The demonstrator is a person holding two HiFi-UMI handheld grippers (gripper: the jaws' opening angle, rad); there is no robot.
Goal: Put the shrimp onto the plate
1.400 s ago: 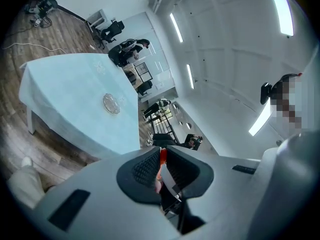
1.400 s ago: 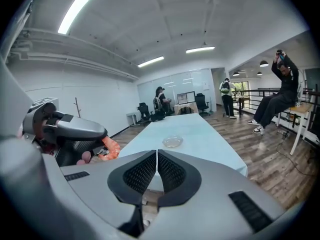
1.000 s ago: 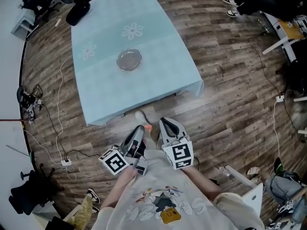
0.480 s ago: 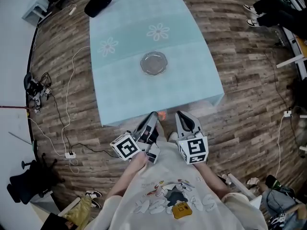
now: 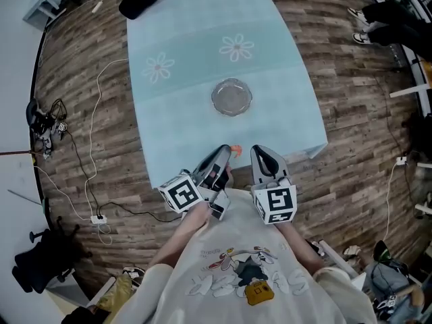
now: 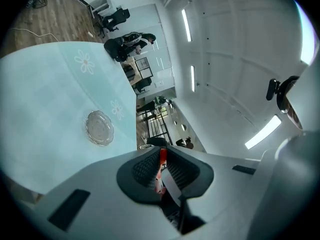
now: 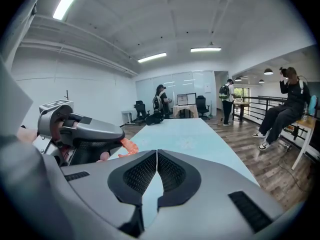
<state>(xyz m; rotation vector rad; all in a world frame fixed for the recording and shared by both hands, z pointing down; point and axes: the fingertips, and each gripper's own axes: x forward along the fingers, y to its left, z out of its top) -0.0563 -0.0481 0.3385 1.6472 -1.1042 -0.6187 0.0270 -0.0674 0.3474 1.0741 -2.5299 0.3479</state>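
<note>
My left hand-held gripper (image 5: pixel 225 156): pinching the orange shrimp (image 5: pixel 235 150) over the near edge of the desk (image 5: pixel 182 59). My right hand-held gripper (image 5: pixel 260 155): pressed together, nothing between, just beside the left. Plate (image 5: pixel 231 97): mid-desk, apart from the shrimp.

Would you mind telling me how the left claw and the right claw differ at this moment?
The left claw is shut on the orange shrimp, while the right claw is shut on nothing. The left claw angles inward toward the right one, whereas the right claw points roughly straight ahead over the table. Both are held at the table's near edge, short of the glass plate.
</note>
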